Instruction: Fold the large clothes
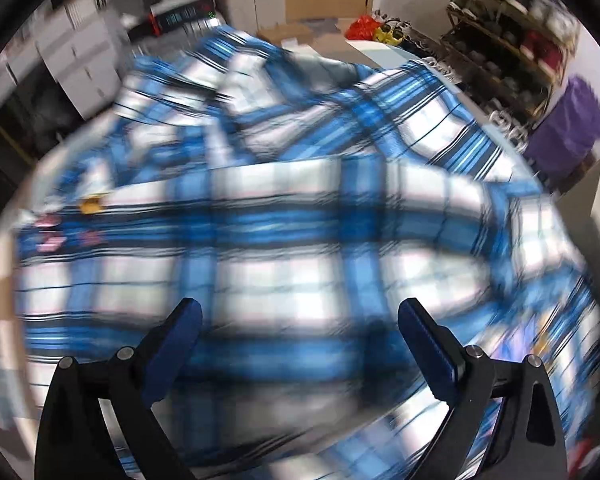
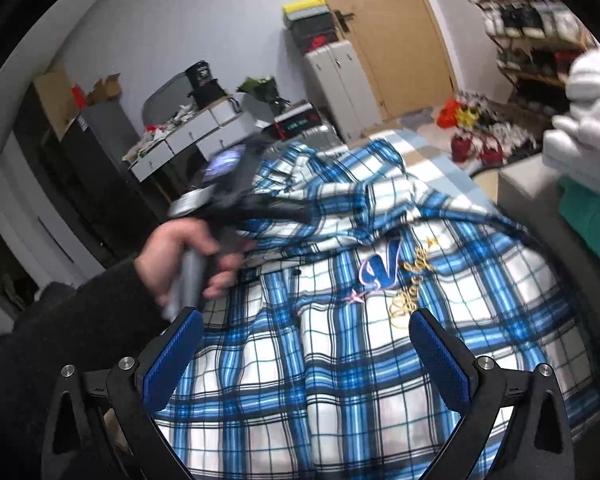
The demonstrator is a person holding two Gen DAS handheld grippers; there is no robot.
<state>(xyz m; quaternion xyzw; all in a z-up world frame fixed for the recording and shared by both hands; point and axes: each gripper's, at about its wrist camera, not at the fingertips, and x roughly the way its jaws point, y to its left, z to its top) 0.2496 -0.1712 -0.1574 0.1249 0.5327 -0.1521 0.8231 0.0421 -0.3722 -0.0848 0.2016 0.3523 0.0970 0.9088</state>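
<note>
A large blue, white and black plaid shirt (image 1: pixel 284 224) lies spread and rumpled on a flat surface and fills the blurred left wrist view. In the right wrist view the shirt (image 2: pixel 340 360) shows an embroidered blue "V" and gold script on its chest. My left gripper (image 1: pixel 300 316) is open and empty just above the shirt. My right gripper (image 2: pixel 306 324) is open and empty above the shirt's lower part. In the right wrist view the left gripper's tool (image 2: pixel 236 196) is held by a bare hand (image 2: pixel 180 260) at the shirt's left side, blurred.
A shoe rack (image 1: pixel 512 32) stands at the right. White drawers (image 2: pixel 204 132) and cluttered furniture stand at the back left. A wooden door (image 2: pixel 384 28) is behind. A white-gloved hand (image 2: pixel 584 120) and a teal cloth (image 2: pixel 592 220) are at the right edge.
</note>
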